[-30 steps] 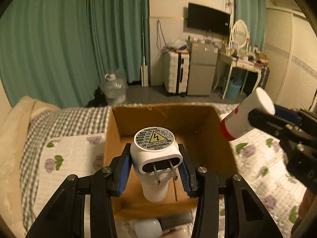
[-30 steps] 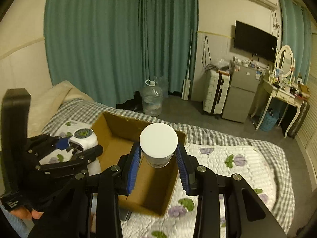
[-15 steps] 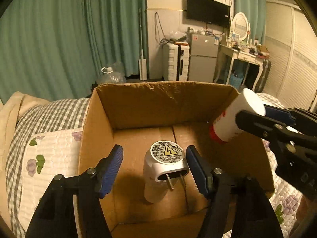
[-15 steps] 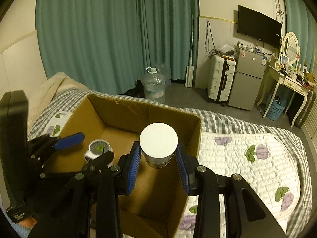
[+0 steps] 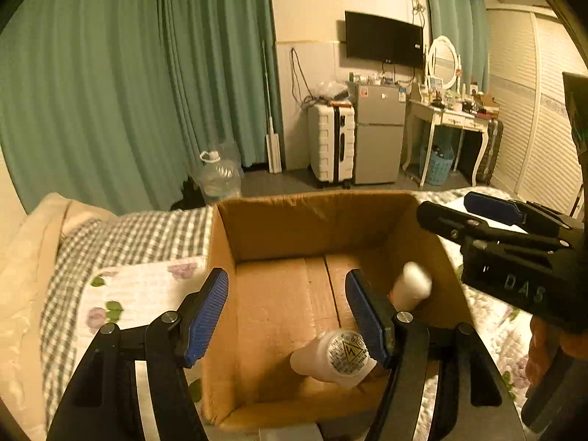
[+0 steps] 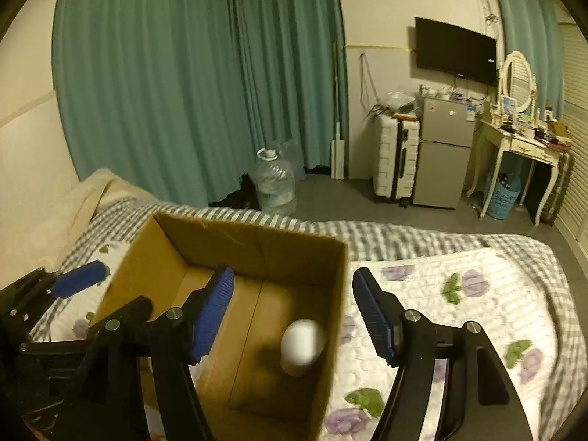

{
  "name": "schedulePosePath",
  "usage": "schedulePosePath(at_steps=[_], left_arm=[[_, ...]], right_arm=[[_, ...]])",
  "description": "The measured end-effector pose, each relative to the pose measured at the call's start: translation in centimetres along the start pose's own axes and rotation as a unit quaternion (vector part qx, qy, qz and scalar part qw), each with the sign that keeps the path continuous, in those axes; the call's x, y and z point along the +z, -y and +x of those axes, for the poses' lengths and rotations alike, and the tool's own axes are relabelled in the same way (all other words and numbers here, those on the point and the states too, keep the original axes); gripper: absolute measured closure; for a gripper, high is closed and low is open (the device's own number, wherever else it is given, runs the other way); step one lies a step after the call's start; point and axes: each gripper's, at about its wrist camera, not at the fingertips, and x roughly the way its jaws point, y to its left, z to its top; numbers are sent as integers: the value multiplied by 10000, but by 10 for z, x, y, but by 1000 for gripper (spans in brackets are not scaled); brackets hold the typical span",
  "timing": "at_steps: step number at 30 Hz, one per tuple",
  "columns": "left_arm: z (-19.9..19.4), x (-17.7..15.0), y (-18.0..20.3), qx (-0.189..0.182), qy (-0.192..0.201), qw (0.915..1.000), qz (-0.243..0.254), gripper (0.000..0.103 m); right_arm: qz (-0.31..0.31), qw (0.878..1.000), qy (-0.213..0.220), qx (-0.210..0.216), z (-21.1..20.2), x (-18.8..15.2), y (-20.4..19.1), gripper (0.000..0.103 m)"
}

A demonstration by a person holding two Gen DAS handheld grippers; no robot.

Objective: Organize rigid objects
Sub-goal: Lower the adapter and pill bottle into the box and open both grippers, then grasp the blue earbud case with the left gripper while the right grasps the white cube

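Left gripper (image 5: 286, 316): blue ribbed pads stand wide with nothing between them; a second ago they clamped the white plug adapter.
Plug adapter (image 5: 340, 354): now lies on its side on the near floor of the cardboard box (image 5: 316, 220), round warning label up; smooth hard plastic, stubby oval body.
Right gripper (image 6: 292, 318): jaws are opening, nothing between the pads; half a second ago they held the white bottle.
White bottle (image 6: 302, 343): blurred, inside the box at its right wall, likely just dropped; a smooth cylinder.
Box: matte corrugated card, open top, on a quilted floral bedspread (image 6: 459, 294).
Meaning: both rigid items appear stowed; both claws are free for more.
Far: pleated green curtains (image 5: 121, 84).
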Motion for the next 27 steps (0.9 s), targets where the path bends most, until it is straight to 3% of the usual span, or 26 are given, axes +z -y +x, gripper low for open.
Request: schedulePosePath(at_steps=[3,9,14,20,27], left_arm=[[-26,3,0,66,163,9998,22,34],[-96,-1,-4,102,479,9988,0,33],[-138,-19,-12,107,566,9983,-36,29],[-144,-51,-26,272,343,9990,2,29],[-107,-95,-35,343,-120,9993,-125,29]], right_arm=[[-1,9999,105,-17,-31,7,-2,35],[-236,9992,335,-13,-105,11,-20,21],[-466,9985,276,35,-150,-11,-39,16],[-535,9985,17,118,-162,-53,-52,14],[-496,9975,-498,33,-120,-94,-56,14]])
